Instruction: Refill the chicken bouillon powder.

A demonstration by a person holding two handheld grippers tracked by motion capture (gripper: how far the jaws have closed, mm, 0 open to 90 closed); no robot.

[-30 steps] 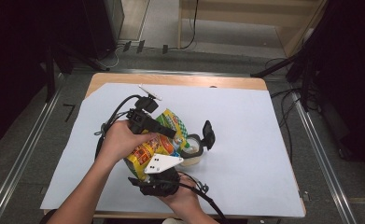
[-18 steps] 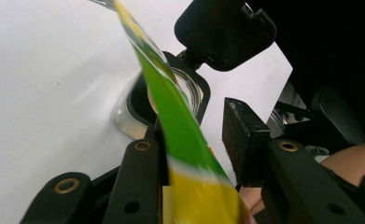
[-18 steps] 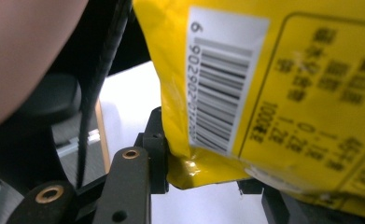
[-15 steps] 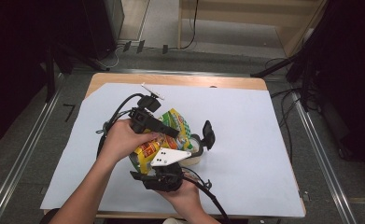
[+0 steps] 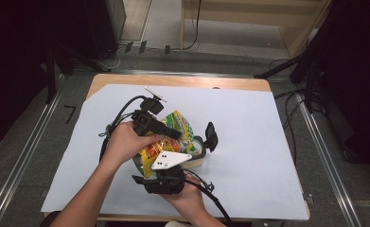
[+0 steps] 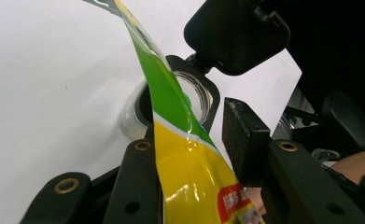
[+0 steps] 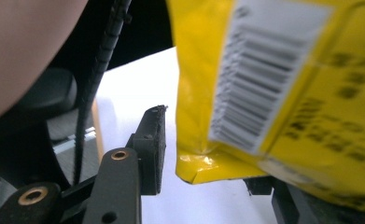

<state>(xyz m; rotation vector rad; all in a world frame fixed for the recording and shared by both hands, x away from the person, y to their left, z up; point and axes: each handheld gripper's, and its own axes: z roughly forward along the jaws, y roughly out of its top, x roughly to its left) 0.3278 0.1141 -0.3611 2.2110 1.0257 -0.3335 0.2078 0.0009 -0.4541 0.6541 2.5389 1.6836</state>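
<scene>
A yellow and green snack bag (image 5: 180,123) is tilted over a clear container (image 5: 199,150) whose black flip lid (image 5: 212,136) stands open. My left gripper (image 5: 174,134) reaches over the bag from the left. In the left gripper view the bag (image 6: 189,186) runs between the jaws against the left one, with a small gap to the right pad (image 6: 243,135); the left gripper (image 6: 194,133) is open, and the container mouth (image 6: 200,93) and lid (image 6: 236,35) lie beyond. My right gripper (image 5: 162,152) comes from the near side. It (image 7: 208,156) is open around the bag's bottom corner (image 7: 194,172); its right jaw is hidden.
A white sheet (image 5: 268,142) covers the wooden table (image 5: 182,81). Cables (image 5: 121,113) trail from the left gripper toward the table's left. Metal rails (image 5: 26,161) run along both sides of the table. Dark equipment stands beyond the far edge.
</scene>
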